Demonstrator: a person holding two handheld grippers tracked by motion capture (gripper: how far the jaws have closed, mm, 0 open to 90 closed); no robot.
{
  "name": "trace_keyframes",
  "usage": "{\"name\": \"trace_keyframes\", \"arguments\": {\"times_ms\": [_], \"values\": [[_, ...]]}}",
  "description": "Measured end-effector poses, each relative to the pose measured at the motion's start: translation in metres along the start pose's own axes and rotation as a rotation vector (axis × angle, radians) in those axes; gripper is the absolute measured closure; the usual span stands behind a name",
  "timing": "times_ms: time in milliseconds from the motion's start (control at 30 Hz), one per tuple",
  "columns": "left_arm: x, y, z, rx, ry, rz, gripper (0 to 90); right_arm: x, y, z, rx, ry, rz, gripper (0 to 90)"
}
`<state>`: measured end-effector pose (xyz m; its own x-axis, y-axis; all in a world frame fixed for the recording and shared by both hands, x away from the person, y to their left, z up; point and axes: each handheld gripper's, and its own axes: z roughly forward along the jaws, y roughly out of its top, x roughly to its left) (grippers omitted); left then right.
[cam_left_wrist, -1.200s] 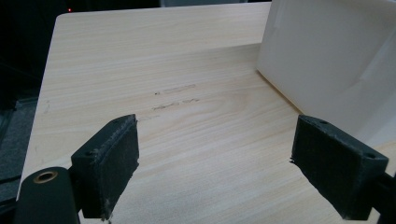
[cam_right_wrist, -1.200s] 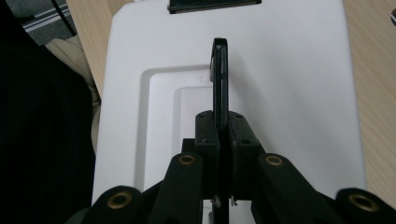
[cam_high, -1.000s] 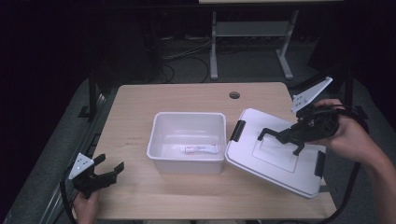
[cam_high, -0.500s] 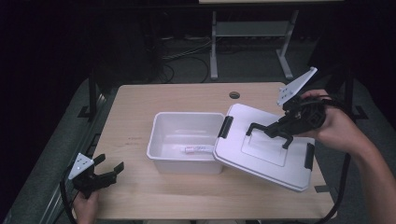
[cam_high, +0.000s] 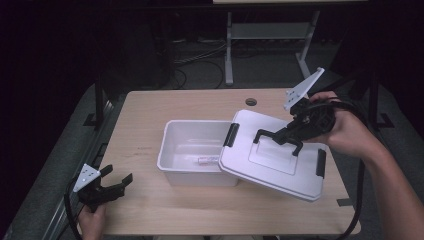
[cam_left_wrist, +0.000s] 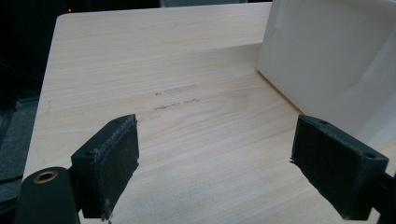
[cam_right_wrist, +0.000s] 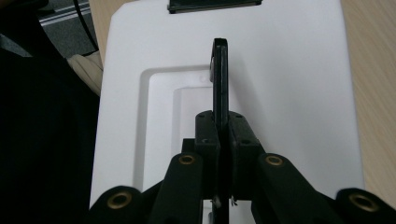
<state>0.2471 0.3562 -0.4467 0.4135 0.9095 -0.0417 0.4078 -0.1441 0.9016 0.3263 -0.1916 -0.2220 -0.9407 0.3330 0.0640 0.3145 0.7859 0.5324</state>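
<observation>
White lid (cam_high: 280, 157) hangs tilted from its black handle (cam_high: 278, 138), pinched flat in your right gripper (cam_high: 292, 134). Its left end overlaps the right rim of the open white bin (cam_high: 172, 150) mid-table; its long axis slants toward the table's front-right corner. Your left gripper (cam_high: 111, 184) rests wide open, holding nothing, at the front-left corner.

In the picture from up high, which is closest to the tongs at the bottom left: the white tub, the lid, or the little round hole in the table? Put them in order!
From the left tongs, in the high view:
1. White tub, mid-table, to their right.
2. Lid, farther right, tilted over the tub's right edge, its black handle clamped in the right tongs.
3. Round hole, at the table's far edge.
</observation>
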Motion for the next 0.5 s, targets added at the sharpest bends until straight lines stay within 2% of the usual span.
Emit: {"name": "trace_keyframes", "arguments": {"times_ms": [500], "values": [[0.000,0.000,-0.001,-0.003,0.000,0.000,14.1,-0.002,0.029,0.016,0.010,0.034,-0.037,84.5]]}}
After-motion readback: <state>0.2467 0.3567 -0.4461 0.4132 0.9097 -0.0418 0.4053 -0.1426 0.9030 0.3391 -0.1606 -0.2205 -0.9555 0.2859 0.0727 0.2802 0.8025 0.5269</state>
